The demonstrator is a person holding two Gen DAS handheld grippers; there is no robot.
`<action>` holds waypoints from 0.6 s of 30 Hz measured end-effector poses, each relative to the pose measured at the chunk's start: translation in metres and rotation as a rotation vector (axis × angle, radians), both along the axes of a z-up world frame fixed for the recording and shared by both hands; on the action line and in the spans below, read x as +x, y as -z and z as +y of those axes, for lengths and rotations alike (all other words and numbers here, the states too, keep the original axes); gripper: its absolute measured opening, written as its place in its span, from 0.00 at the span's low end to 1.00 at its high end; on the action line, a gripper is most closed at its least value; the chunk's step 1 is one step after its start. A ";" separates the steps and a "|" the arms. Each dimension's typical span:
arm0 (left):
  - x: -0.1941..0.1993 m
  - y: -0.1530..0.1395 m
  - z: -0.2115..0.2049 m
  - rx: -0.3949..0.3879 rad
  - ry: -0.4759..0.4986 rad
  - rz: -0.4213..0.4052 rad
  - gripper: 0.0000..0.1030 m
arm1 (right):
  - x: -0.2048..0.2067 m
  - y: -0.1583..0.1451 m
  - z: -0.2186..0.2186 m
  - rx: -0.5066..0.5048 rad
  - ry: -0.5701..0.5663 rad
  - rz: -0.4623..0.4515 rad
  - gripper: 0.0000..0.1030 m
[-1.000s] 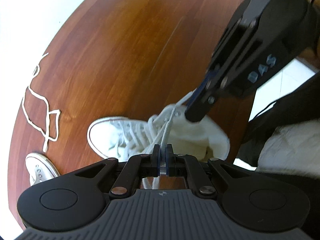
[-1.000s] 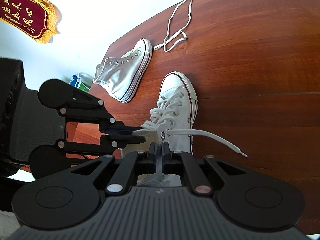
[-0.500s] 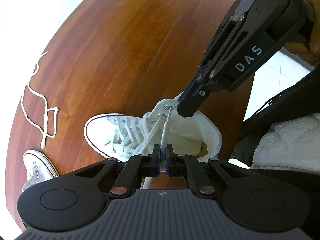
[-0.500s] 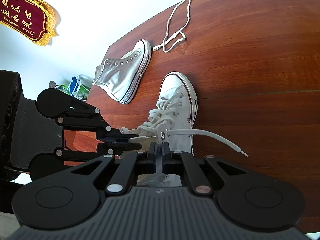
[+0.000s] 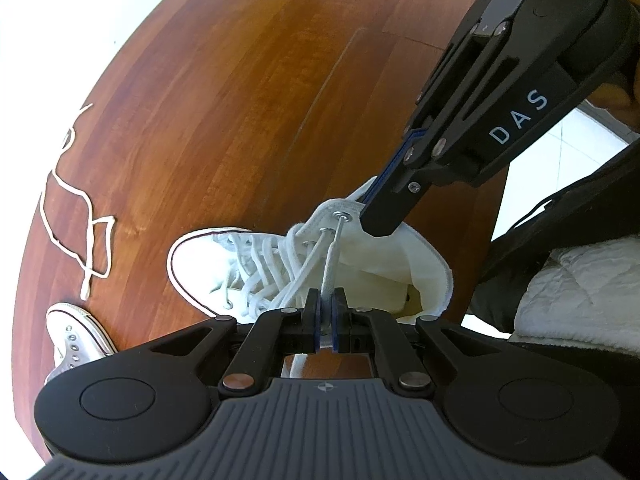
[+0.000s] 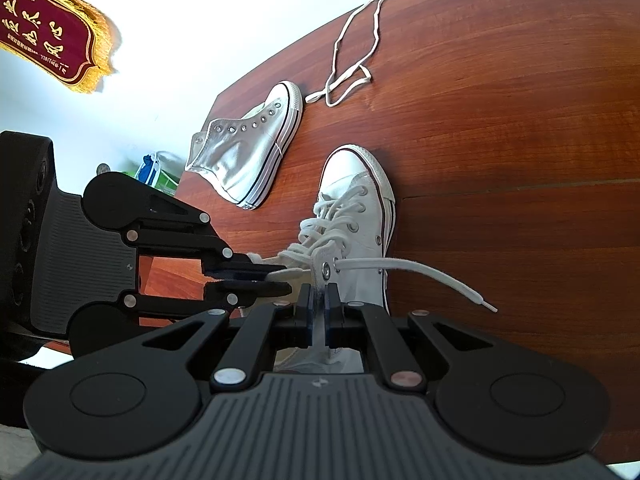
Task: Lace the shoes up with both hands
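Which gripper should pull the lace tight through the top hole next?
Probably the left gripper: it is shut on the lace running from the top hole. The right gripper pinches the shoe's collar, steadying it.

You see a reddish-brown wooden table with darker grain streaks. The high-top sneaker near you is white canvas with white laces, silver eyelets and a thin dark red line along its sole. The unlaced sneaker farther left is white too, striped dark at the sole. A loose lace at the far edge is off-white. Both grippers, left and right, are matte black with blue pads. The plaque at far left is maroon, fringed gold.
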State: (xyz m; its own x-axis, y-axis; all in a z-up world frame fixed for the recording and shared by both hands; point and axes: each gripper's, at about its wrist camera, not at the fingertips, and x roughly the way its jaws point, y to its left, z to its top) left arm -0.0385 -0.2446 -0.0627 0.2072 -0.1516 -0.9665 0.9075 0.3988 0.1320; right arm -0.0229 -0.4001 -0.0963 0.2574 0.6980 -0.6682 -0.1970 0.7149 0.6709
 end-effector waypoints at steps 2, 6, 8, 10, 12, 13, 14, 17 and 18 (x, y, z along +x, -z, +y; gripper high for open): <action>0.000 0.001 0.000 0.003 0.002 0.000 0.05 | 0.000 0.000 0.001 0.000 -0.001 -0.002 0.06; 0.001 0.001 -0.002 0.001 0.001 -0.003 0.05 | 0.000 0.000 0.001 0.001 -0.006 -0.005 0.07; 0.003 0.001 -0.003 -0.005 -0.003 -0.006 0.05 | 0.000 -0.001 0.001 0.001 -0.009 -0.007 0.08; 0.004 0.000 -0.004 -0.015 -0.007 -0.008 0.05 | 0.000 -0.001 0.001 0.002 -0.011 -0.009 0.08; 0.004 -0.001 -0.006 -0.023 -0.006 -0.009 0.05 | -0.001 -0.004 0.001 -0.002 -0.017 -0.020 0.08; 0.004 -0.001 -0.006 -0.025 -0.006 -0.010 0.05 | -0.001 -0.005 0.001 -0.004 -0.020 -0.025 0.08; 0.004 -0.001 -0.007 -0.028 -0.005 -0.011 0.05 | -0.001 -0.006 0.001 -0.007 -0.022 -0.030 0.08; 0.004 0.000 -0.009 -0.035 -0.009 -0.010 0.05 | -0.003 -0.016 0.001 -0.035 -0.046 -0.063 0.09; 0.004 0.000 -0.010 -0.039 -0.011 -0.010 0.05 | -0.003 -0.019 0.001 -0.045 -0.054 -0.075 0.09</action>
State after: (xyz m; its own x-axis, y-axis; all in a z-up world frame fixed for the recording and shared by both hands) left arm -0.0344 -0.2541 -0.0628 0.2184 -0.1864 -0.9579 0.9018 0.4136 0.1251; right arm -0.0263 -0.3989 -0.0774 0.2707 0.6822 -0.6793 -0.2839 0.7308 0.6208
